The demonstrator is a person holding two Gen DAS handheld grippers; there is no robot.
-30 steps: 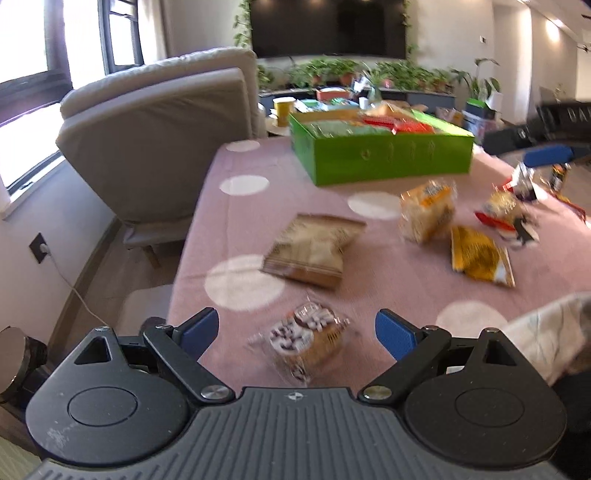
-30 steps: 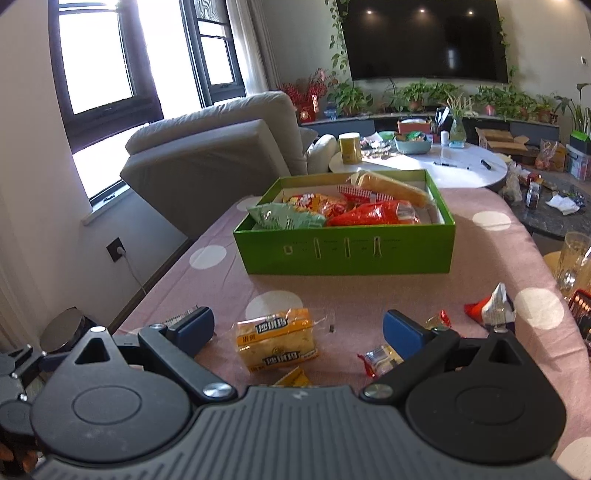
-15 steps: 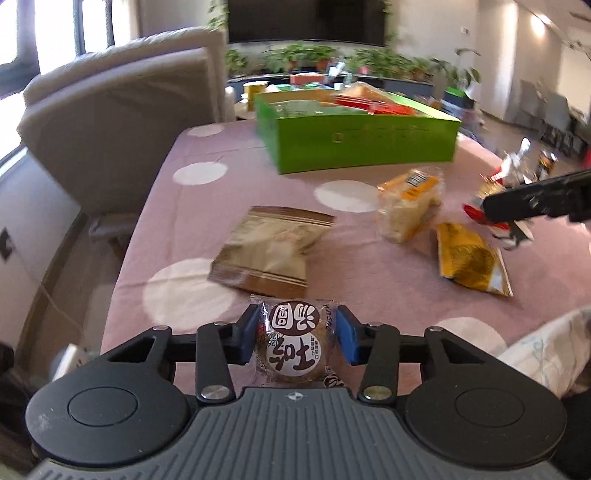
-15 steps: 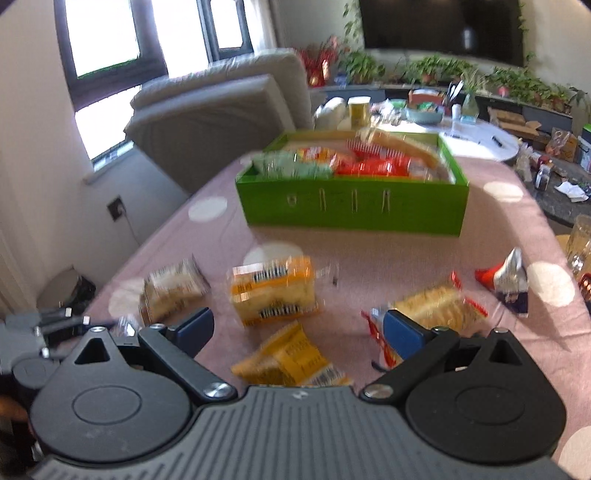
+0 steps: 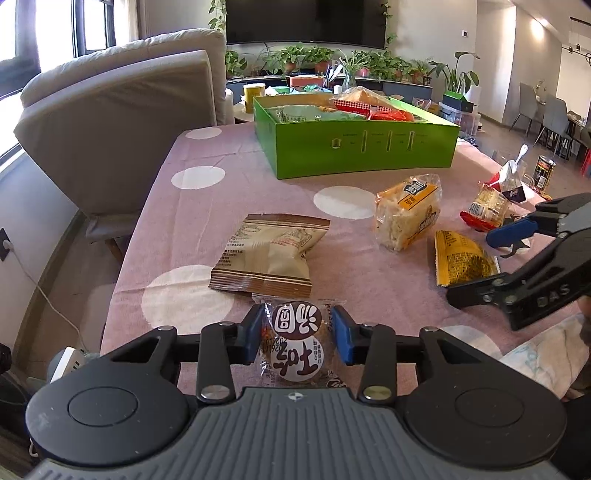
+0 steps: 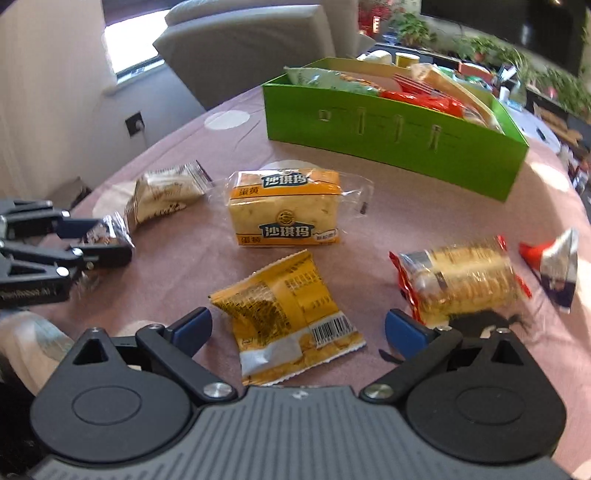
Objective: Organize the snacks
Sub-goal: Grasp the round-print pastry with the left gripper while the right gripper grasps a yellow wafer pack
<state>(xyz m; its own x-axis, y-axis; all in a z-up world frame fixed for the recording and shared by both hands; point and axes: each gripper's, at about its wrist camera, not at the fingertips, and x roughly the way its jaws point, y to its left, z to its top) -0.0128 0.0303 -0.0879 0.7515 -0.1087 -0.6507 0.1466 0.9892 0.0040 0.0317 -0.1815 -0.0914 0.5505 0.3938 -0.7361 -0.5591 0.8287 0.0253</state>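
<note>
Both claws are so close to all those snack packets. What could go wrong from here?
The left gripper pinches a round cake packet only by its sides, so it might slip or get crushed on the way to the green box. The right gripper, its jaws opening over the yellow packet, may nudge the cracker pack.

Setting was a home living room: grey sofa (image 5: 122, 107), wall-mounted television (image 5: 306, 22), potted plants (image 5: 314, 59) (dining chairs (image 5: 554, 114) beyond).

My table: pink cloth with white dots (image 5: 199, 177) | on it: green box (image 5: 362, 147) of snacks at far end | brown packet (image 5: 269, 254) | yellow cake pack (image 6: 284, 206) | flat yellow packet (image 6: 291, 317) | red-edged cracker pack (image 6: 461, 277)
</note>
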